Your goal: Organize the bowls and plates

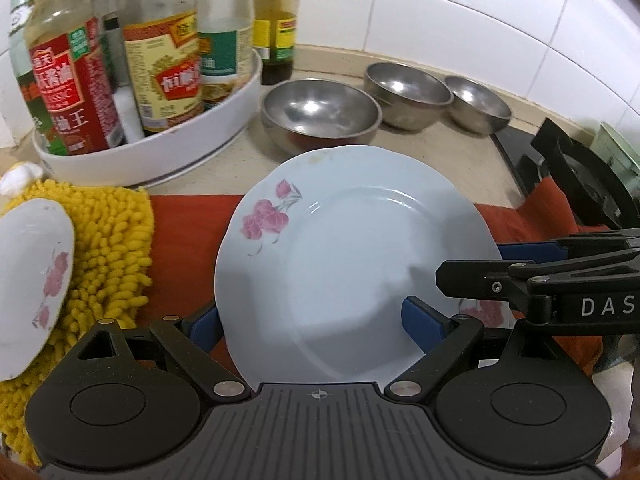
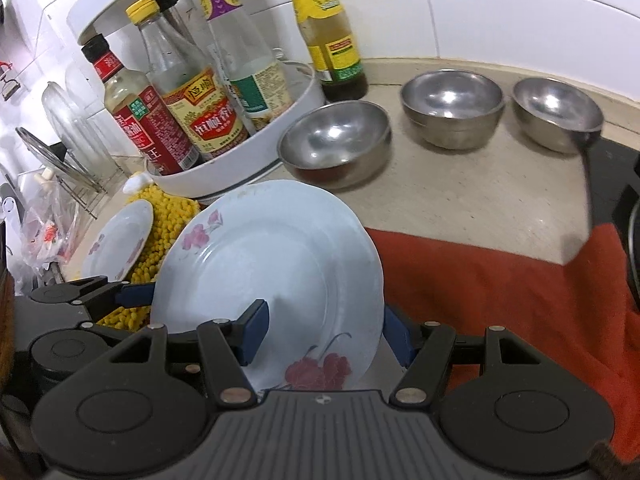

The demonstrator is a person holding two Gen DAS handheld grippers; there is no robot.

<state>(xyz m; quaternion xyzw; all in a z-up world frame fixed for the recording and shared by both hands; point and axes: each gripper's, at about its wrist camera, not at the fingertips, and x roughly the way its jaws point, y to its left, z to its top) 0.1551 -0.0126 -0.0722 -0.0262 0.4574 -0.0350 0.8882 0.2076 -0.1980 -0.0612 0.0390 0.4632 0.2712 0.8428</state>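
The pale blue plate [image 1: 352,256], rimmed with pink flowers, is the landmark here: it sits tilted above the red cloth [image 2: 500,284], carried between both tongs. The left tongs [image 1: 312,328] stand wide with the plate's near edge between their blue pads, one pad under the rim and one over the well; whether they truly press on it I cannot tell. The right tongs [image 2: 324,336] stand at a middling width across the plate's flowered edge, one pad on top and one beneath the rim, and appear to be gripping it.

Left of the plate, a second, smaller flowered plate [image 2: 120,240] lies on a yellow chenille mitt [image 1: 108,248]. Behind the plate stand three steel bowls: the nearest bowl [image 1: 320,110] just beyond its far rim, the middle bowl [image 1: 408,94] and the far bowl [image 1: 478,102] further right and touching one another in the left view. Behind and left of the plate is a white turntable tray [image 1: 160,148] of sauce bottles. To the plate's right the black stove grate [image 1: 580,184] begins, at the edge of the surface [image 2: 460,188].

The step in hand looks like carrying the large plate toward a stacking place. The next move likely calls for keeping it level, setting it flat on the surface, then gathering the smaller plate on top and nesting the bowls.
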